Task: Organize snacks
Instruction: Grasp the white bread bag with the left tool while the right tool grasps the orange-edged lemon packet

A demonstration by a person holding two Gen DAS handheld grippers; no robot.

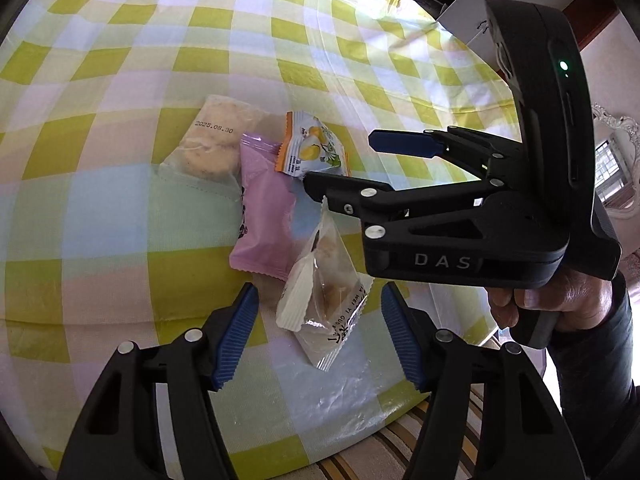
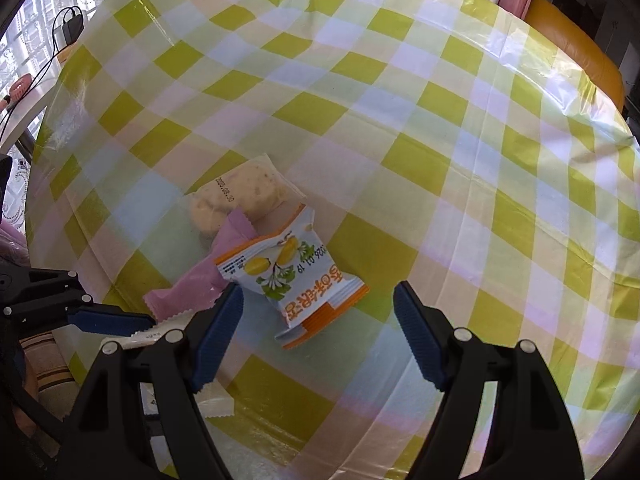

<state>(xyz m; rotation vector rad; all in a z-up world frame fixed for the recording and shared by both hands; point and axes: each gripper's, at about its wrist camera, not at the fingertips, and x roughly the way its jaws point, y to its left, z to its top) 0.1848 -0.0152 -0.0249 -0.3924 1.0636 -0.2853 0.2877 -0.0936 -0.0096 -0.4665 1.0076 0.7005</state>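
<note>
Several snack packs lie together on the checked tablecloth. A clear pack with a pale cake lies at the back, a pink pack in the middle, an orange-and-white pack beside it, and a clear white-edged pack nearest. My left gripper is open, its blue pads either side of that nearest pack. My right gripper is open and empty just above the orange-and-white pack. In the right wrist view the right gripper hovers over that pack, with the pink pack and cake pack beyond.
The table's near edge runs just below the left gripper, with a striped seat beneath. An orange chair back stands past the far edge. A charger and cables lie at the far left by the window.
</note>
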